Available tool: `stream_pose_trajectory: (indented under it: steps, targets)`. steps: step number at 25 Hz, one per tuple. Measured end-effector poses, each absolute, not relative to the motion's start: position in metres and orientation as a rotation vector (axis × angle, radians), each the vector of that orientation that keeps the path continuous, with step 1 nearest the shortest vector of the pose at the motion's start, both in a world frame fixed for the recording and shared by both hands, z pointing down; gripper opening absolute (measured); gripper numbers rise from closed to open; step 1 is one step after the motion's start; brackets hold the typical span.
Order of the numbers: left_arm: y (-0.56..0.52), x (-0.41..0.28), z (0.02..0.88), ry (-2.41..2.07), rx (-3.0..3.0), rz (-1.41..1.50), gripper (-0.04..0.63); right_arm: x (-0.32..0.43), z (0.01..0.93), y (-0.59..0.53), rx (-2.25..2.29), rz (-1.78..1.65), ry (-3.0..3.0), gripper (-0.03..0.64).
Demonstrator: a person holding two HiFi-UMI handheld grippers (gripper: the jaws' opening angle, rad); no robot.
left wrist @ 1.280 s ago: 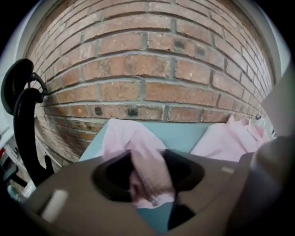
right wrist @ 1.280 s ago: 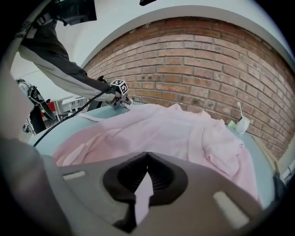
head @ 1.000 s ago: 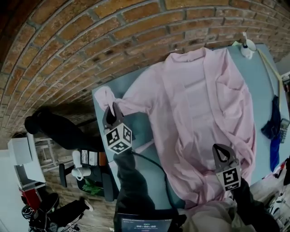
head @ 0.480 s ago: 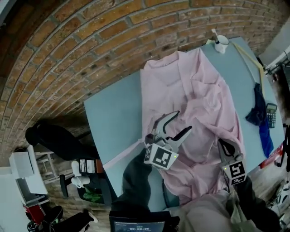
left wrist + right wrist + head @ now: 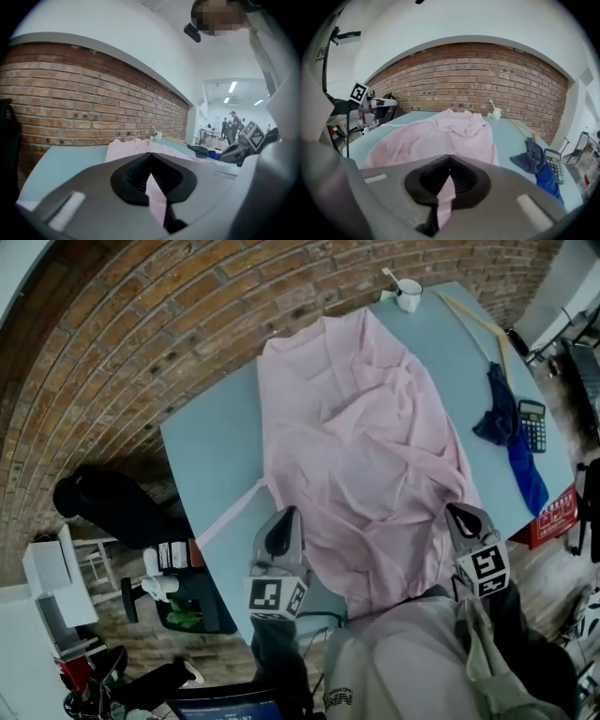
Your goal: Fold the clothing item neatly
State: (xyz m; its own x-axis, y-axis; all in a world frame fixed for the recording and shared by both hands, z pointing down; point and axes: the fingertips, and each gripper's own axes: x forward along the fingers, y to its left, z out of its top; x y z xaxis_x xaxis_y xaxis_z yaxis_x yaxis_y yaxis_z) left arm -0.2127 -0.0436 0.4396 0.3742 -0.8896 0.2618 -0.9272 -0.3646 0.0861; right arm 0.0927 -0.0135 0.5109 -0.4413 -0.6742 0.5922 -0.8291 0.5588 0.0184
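While both tools are clamped on the near hem, I'd say this fold is maybe halfway at best. Left tool point(image 5: 284, 521) has just been closing its jaws, and they're pinched tight on a strip of the pink shirt point(image 5: 361, 427); you can see the fabric poking out between them. Right tool point(image 5: 461, 518) is clamped on pink cloth the same way. Ahead of both tools the shirt stretches away across the tabletop point(image 5: 211, 456) toward the brick wall. Its sides look tucked inward into a long narrow shape, but it's rumpled and lumpy, nothing crisp. My guess for what's left: carry the hem up toward the far collar end, then flatten out the wrinkles
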Motion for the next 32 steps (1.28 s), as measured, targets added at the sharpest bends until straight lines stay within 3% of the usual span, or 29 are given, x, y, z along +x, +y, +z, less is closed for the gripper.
stream_pose_trajectory:
  steps: [6, 10, 12, 13, 16, 21, 23, 24, 25, 26, 32]
  targets:
    - [0.116, -0.196, 0.533, -1.715, 1.999, 0.401, 0.016, 0.166, 0.555, 0.048, 1.185, 0.559, -2.205, 0.019]
    - [0.182, -0.163, 0.588, -1.716, 1.756, 0.361, 0.237, 0.203, 0.596, 0.094, 1.129, 0.661, -2.13, 0.177]
    - [0.203, -0.148, 0.609, -1.739, 1.69, 0.43, 0.398, 0.217, 0.616, 0.11, 1.114, 0.66, -2.091, 0.219]
    - [0.211, -0.144, 0.618, -1.756, 1.661, 0.466, 0.448, 0.223, 0.625, 0.115, 1.118, 0.663, -2.08, 0.229]
    - [0.226, -0.139, 0.633, -1.825, 1.611, 0.511, 0.476, 0.229, 0.637, 0.118, 1.187, 0.693, -2.083, 0.23]
    - [0.227, -0.136, 0.634, -1.935, 1.642, 0.514, 0.472, 0.207, 0.638, 0.119, 1.118, 0.53, -2.16, 0.22]
    - [0.227, -0.125, 0.633, -1.925, 1.69, 0.52, 0.424, 0.196, 0.638, 0.118, 1.073, 0.5, -2.186, 0.193]
    - [0.226, -0.116, 0.632, -1.903, 1.729, 0.549, 0.318, 0.192, 0.637, 0.117, 1.056, 0.496, -2.189, 0.128]
    - [0.225, -0.107, 0.632, -1.88, 1.762, 0.593, 0.149, 0.189, 0.635, 0.117, 1.041, 0.496, -2.192, 0.02]
    - [0.226, -0.101, 0.631, -1.867, 1.776, 0.629, 0.038, 0.187, 0.632, 0.118, 1.031, 0.5, -2.201, 0.02]
    - [0.261, -0.102, 0.61, -1.8, 1.659, 0.232, 0.037, 0.225, 0.599, 0.146, 1.061, 0.651, -2.281, 0.018]
